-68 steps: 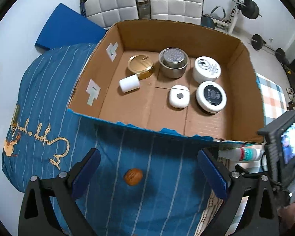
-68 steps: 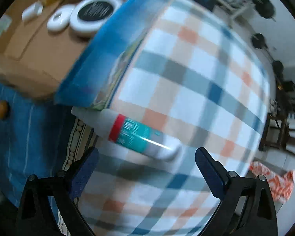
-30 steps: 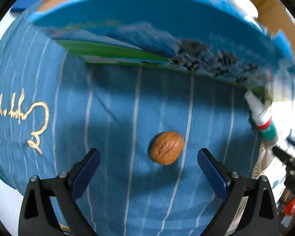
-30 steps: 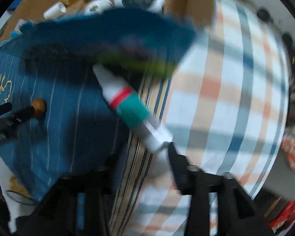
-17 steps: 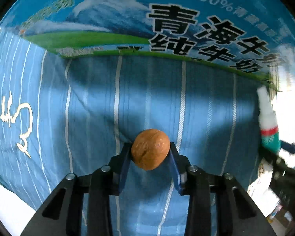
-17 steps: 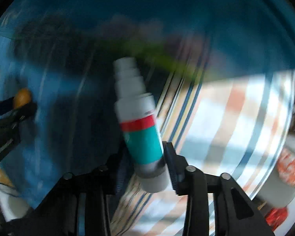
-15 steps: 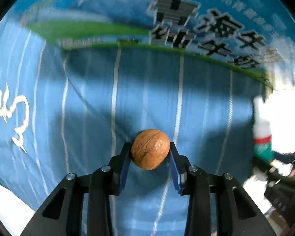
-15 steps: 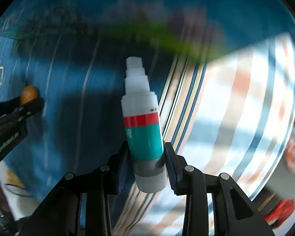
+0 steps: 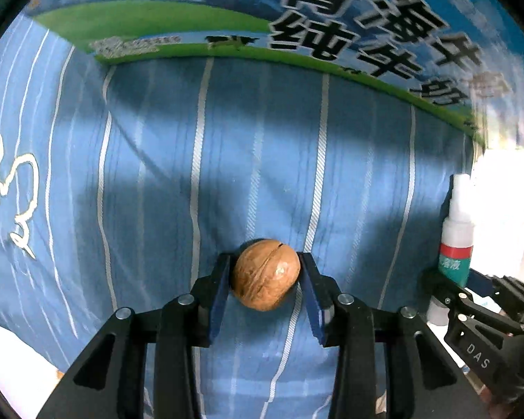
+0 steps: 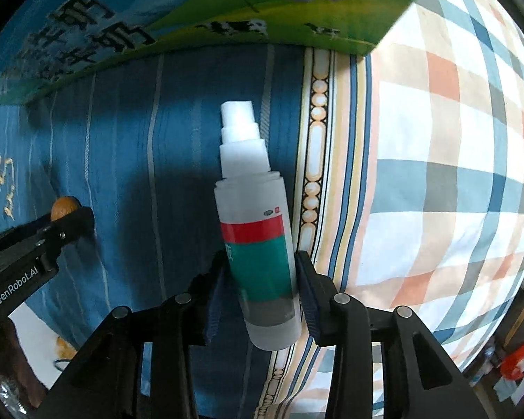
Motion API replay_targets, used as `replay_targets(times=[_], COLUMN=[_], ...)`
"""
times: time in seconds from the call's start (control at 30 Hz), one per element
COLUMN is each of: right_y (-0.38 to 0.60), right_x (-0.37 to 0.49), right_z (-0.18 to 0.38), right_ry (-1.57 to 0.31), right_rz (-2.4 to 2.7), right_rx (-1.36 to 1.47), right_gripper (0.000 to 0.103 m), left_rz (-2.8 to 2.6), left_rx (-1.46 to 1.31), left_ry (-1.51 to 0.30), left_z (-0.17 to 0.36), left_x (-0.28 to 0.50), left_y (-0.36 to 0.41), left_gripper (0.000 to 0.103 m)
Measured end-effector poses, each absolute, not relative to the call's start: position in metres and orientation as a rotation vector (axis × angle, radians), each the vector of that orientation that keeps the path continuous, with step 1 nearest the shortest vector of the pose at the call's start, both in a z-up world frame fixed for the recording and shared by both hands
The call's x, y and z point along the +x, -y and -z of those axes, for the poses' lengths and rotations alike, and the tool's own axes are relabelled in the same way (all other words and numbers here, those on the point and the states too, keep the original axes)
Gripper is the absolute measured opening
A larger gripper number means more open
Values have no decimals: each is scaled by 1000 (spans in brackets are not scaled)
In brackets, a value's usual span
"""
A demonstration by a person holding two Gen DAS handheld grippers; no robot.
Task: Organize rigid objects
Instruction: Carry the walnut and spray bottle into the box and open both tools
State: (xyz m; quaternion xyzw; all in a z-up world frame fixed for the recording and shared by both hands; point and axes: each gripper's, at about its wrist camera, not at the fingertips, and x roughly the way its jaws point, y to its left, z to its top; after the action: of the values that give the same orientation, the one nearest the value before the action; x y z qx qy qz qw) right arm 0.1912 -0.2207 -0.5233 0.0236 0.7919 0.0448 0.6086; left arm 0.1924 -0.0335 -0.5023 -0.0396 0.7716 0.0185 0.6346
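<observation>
Between right tongs [image 10: 262, 289], bottle [image 10: 255, 216] nozzle-forward

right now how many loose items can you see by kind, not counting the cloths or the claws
walnut: 1, held in the left claw
spray bottle: 1, between the pads of the right claw
printed box: 1, only its outer wall shows
total: 3
</observation>
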Motion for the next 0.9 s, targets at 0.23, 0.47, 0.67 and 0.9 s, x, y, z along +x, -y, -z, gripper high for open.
replay_targets(times=[0.23,0.47,0.67,0.9], right_y=[201,191,205,217], right_x=[189,168,146,127], right_z=[521,499,473,408], right_ry=[-1838,-1786,-1761,-1692], right_rz=[-62,-87,-139,-209], right_rx=[-28,28,127,255], right_gripper=[38,35,35,34], left_rz=[-63,-55,-5,70], left_rx=[-18,-34,-117,-160], left_ry=[-1724,-1696,-1684,-1622], left_z=[503,480,451,401], left_x=[189,181,173,166], left_y=[57,78,97,124], left_gripper=[34,33,33,33])
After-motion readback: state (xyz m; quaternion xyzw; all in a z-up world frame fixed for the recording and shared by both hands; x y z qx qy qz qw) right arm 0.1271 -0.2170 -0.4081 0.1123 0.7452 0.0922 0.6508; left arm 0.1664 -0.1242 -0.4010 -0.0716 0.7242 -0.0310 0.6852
